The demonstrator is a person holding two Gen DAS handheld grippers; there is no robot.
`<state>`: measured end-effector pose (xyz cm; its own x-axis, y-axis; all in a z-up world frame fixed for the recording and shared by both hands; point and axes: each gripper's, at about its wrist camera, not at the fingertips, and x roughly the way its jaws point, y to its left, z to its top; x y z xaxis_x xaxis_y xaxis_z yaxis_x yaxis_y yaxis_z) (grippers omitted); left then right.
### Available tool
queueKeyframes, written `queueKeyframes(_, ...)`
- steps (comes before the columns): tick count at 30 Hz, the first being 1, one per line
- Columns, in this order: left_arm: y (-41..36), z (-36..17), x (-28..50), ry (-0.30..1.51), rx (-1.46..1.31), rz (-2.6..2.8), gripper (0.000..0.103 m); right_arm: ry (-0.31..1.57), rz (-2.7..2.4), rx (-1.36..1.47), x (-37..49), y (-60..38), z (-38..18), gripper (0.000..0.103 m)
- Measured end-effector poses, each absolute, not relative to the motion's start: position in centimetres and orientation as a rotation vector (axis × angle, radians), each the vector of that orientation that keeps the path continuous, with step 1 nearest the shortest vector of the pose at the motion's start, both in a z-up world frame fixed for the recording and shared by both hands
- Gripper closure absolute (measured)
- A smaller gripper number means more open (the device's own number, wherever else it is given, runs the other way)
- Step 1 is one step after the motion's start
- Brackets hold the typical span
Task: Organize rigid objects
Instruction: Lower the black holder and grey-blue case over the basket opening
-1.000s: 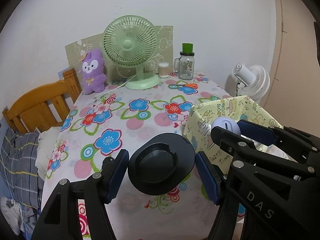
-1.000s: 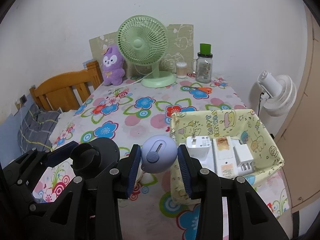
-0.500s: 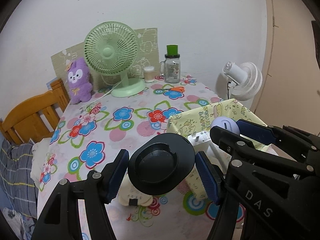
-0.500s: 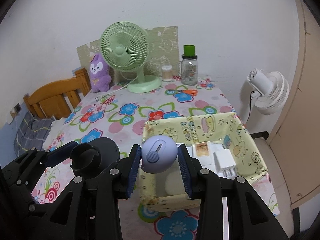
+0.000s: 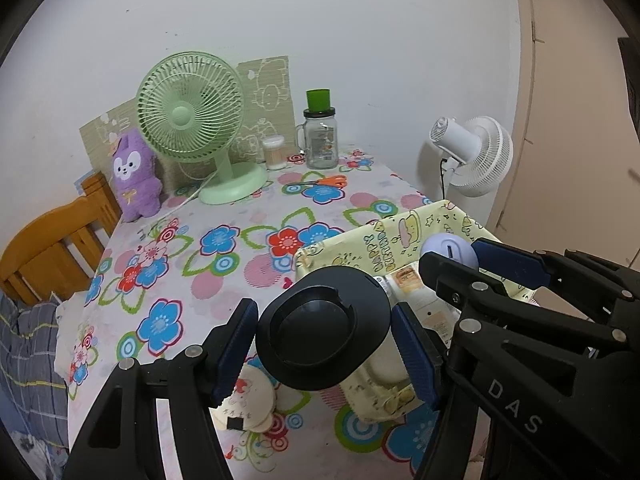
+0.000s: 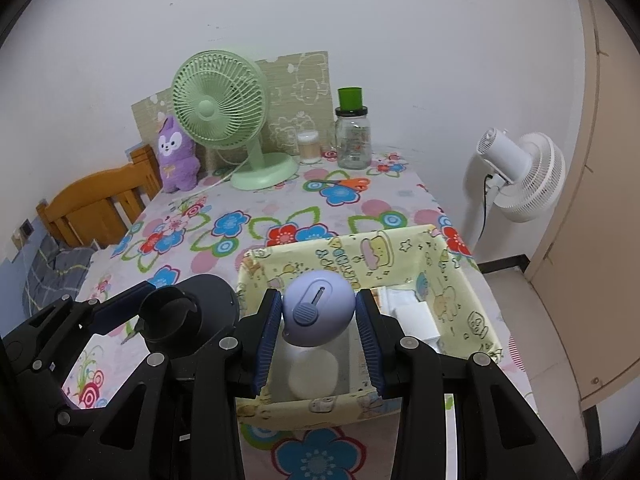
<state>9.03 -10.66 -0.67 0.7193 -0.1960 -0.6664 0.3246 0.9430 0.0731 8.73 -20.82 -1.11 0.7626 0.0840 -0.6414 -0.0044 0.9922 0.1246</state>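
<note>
Gripping one black holder (image 5: 323, 344), one lilac gadget (image 6: 318, 308).

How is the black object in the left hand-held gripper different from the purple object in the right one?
The black object is dark, wide and disc-like with a round recess; the purple object is pale, egg-shaped and bears a slider. The black one looks larger. Both are gripped between blue pads, near the yellow basket.

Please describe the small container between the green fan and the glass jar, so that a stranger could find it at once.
Look to the far end of the flowered table, by the wall. Between the green fan and the glass jar with its green cap stands the small container. It is the shortest there, clear with pale contents.
</note>
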Motion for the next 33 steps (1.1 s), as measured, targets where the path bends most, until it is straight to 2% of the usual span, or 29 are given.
queueKeyframes(33,-16.6,-3.5,14.9,0.790,0.288,-0.361,0.033,0.793,-0.034,0.187,13.7,-26.1,-4.1,0.062)
